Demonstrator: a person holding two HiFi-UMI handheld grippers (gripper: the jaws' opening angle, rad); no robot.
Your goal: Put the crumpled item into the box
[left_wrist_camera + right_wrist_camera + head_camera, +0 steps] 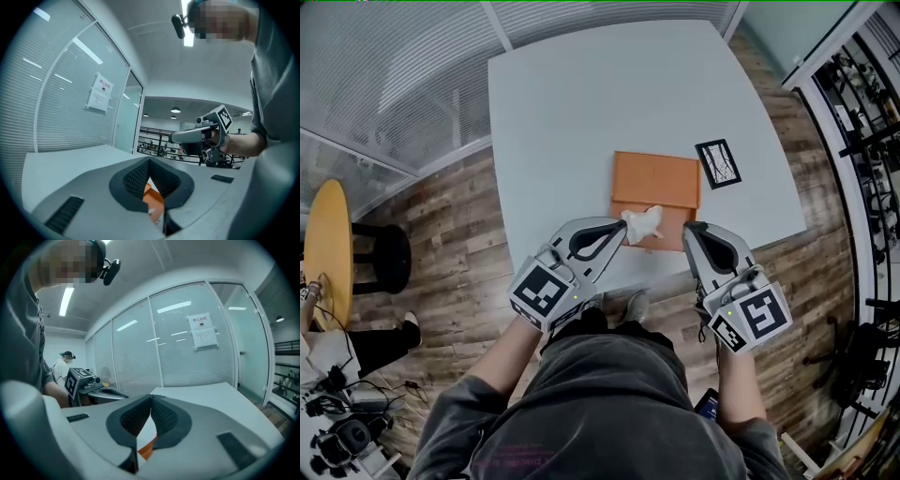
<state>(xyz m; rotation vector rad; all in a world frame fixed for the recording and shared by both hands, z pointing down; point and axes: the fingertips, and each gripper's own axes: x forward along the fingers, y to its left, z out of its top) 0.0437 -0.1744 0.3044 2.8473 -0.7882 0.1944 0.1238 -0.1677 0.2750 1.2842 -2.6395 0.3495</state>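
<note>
An orange box (656,180) lies flat on the white table (581,103), near its front edge. The white crumpled item (643,223) rests on the near part of the box. My left gripper (622,226) hangs just left of the crumpled item, tips close beside it, jaws shut with nothing between the pads. My right gripper (690,228) hovers over the box's near right corner, shut and empty too. In the left gripper view the pads meet at the tip (150,160) with orange box (153,199) showing below. The right gripper view shows the same (151,397).
A black-and-white marker card (718,163) lies right of the box. A yellow round table (328,246) and black stool (390,258) stand at the left on the wood floor. Racks (867,141) line the right side. A glass wall runs behind the table.
</note>
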